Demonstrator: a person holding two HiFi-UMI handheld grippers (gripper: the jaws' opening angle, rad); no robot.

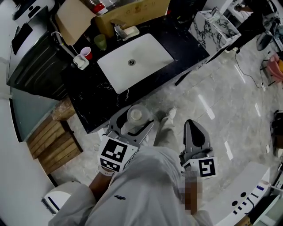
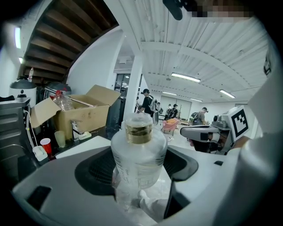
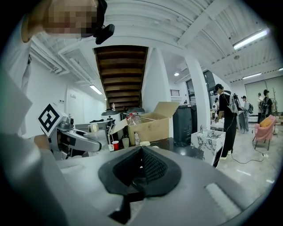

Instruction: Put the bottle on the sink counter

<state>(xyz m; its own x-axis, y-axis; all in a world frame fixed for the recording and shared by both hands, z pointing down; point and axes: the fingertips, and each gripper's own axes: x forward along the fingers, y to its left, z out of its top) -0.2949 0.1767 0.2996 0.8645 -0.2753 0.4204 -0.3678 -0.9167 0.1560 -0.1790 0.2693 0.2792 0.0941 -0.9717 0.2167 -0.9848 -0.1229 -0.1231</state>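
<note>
A clear plastic bottle (image 2: 138, 154) with a gold-toned cap stands upright between the jaws of my left gripper (image 2: 138, 176), which is shut on its body. From the head view the bottle (image 1: 135, 115) shows from above, held just in front of the black sink counter (image 1: 93, 95) and short of its front edge. The white basin (image 1: 146, 55) lies in the counter's middle. My right gripper (image 1: 195, 134) hangs over the marble floor to the right, jaws together and nothing between them; it (image 3: 140, 165) points towards the counter.
On the counter stand a red cup (image 1: 87, 53), a green cup (image 1: 100, 41), a faucet (image 1: 118, 31) and a cardboard box (image 1: 132, 11). A marble-patterned cabinet (image 1: 214, 28) sits right of the counter. Wooden slats (image 1: 55, 141) lie at left. People stand in the far room (image 2: 146, 103).
</note>
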